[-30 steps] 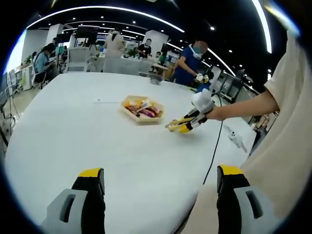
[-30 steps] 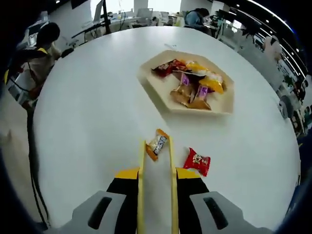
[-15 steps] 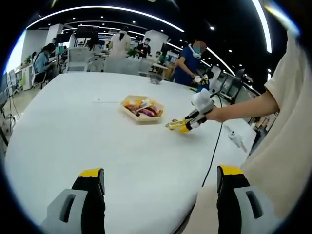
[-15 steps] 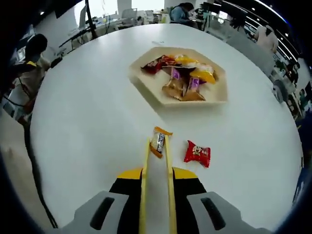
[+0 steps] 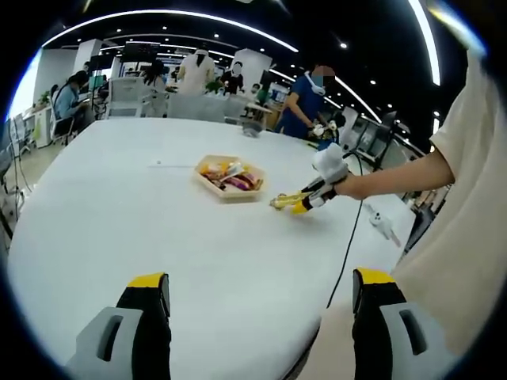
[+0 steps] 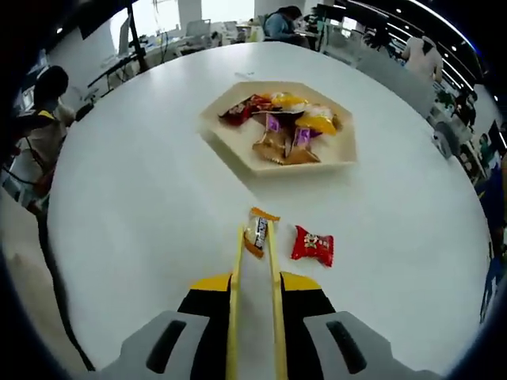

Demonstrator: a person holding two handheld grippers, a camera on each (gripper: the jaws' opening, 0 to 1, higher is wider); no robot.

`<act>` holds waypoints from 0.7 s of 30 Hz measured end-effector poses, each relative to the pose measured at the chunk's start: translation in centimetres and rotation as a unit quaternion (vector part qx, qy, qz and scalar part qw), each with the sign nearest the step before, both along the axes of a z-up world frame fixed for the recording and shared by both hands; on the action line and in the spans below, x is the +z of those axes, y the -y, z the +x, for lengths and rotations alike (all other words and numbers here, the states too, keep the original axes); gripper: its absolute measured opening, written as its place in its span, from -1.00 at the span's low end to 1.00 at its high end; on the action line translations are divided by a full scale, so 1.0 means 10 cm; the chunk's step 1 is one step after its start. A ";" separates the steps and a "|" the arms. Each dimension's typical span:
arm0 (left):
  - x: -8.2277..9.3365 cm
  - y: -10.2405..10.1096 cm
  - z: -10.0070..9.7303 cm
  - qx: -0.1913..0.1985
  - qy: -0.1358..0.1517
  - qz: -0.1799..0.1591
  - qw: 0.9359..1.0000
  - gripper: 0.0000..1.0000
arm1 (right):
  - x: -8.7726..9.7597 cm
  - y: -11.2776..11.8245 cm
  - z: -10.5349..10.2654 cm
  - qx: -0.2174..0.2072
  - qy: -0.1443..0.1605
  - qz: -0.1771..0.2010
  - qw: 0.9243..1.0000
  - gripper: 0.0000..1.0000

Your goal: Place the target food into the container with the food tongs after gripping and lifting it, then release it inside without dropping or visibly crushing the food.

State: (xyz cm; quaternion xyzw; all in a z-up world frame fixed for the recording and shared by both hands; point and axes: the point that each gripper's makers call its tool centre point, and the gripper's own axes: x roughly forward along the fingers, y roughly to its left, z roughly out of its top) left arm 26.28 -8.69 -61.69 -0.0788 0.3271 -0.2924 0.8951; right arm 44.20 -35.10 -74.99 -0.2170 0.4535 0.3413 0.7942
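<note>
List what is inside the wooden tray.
The wooden tray holds a pile of wrapped snacks: red, purple, yellow and brown wrappers. They overlap, so anything underneath, and the exact count, cannot be seen.

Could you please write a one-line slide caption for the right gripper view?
Yellow tongs pinch an orange-wrapped snack on the white table, short of the snack tray.

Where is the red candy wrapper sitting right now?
In the right gripper view, the red candy wrapper lies on the white table, right of the yellow tongs, short of the tray.
</note>
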 end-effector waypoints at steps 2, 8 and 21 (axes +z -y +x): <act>0.00 0.00 0.00 -0.001 0.000 -0.001 1.000 0.92 | 0.01 -0.01 0.00 -0.001 -0.002 0.003 1.000 -0.59; 0.01 0.02 0.02 -0.003 0.003 -0.003 1.000 0.92 | 0.06 -0.03 0.00 -0.007 0.005 0.009 1.000 -0.58; 0.03 0.03 0.03 -0.009 0.009 -0.004 1.000 0.92 | 0.19 0.00 0.03 -0.026 0.016 0.021 0.999 -0.59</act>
